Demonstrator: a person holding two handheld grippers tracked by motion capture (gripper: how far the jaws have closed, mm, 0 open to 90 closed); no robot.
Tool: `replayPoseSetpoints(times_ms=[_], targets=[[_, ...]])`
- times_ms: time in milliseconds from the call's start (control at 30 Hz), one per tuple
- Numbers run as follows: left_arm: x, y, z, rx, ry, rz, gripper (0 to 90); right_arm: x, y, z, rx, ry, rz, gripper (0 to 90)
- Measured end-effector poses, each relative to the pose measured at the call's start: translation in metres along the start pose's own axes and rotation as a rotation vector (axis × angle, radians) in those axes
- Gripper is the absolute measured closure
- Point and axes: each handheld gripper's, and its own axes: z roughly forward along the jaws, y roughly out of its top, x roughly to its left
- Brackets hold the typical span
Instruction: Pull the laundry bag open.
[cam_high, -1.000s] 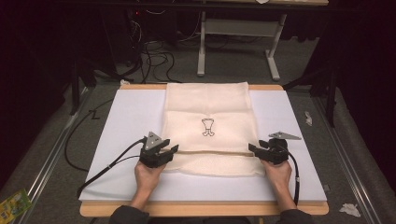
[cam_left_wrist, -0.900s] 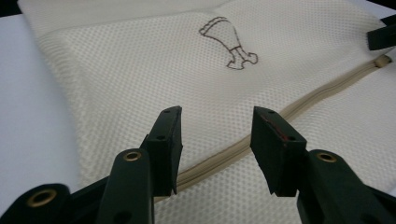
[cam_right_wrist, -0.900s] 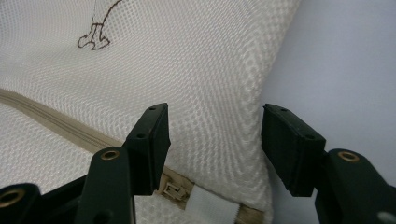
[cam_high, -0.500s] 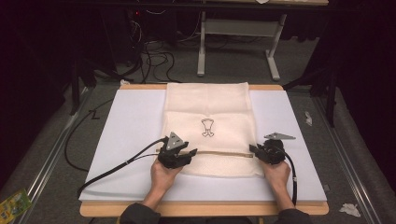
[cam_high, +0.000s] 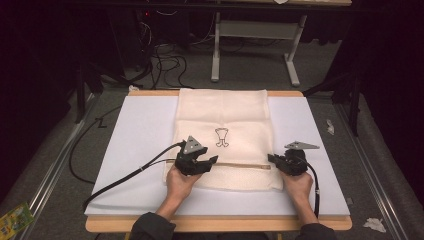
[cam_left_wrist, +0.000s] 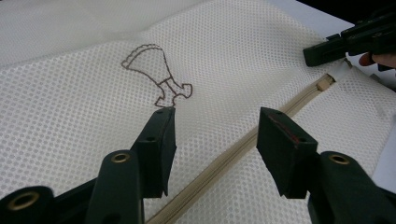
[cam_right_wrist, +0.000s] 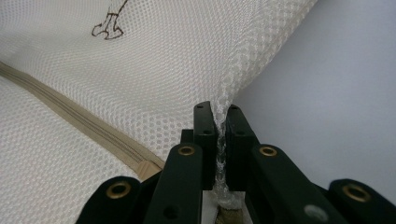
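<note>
Mesh laundry bag (cam_high: 223, 140) lies flat on the white board (cam_high: 135, 130) covering the table, zipper (cam_high: 240, 165) running across its near part, small embroidered mark (cam_high: 222, 137) mid-bag. High view: left gripper (cam_high: 212, 160) sits over the bag's near left part by the zipper line; right gripper (cam_high: 271, 158) at the bag's right edge, near the zipper's end. Left gripper view: jaws stand apart, have just been opening, nothing between them, only mesh and the zipper (cam_left_wrist: 243, 149) below; the right gripper (cam_left_wrist: 327, 50) shows far off at the zipper end. Right gripper view: jaws clamped on a pinched fold of mesh (cam_right_wrist: 223, 116) at the bag's edge, zipper (cam_right_wrist: 70, 116) running off to its left.
</note>
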Motion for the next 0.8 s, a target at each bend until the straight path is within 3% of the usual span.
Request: replayPoseSetpoints(times_ms=[233,533,800], targets=[[-0.007,0.007,0.005,-0.008,-0.037,0.014,47.2,0.002,0.007,-0.006,-0.013,0.014,-0.038,87.0],[-0.031,0.010,0.034,0.018,-0.117,0.015,48.8,0.003,0.009,-0.014,-0.032,0.057,-0.033,87.2],[-0.049,0.014,0.048,0.044,-0.147,0.048,50.2,0.003,0.009,-0.014,-0.041,0.069,-0.022,87.2]])
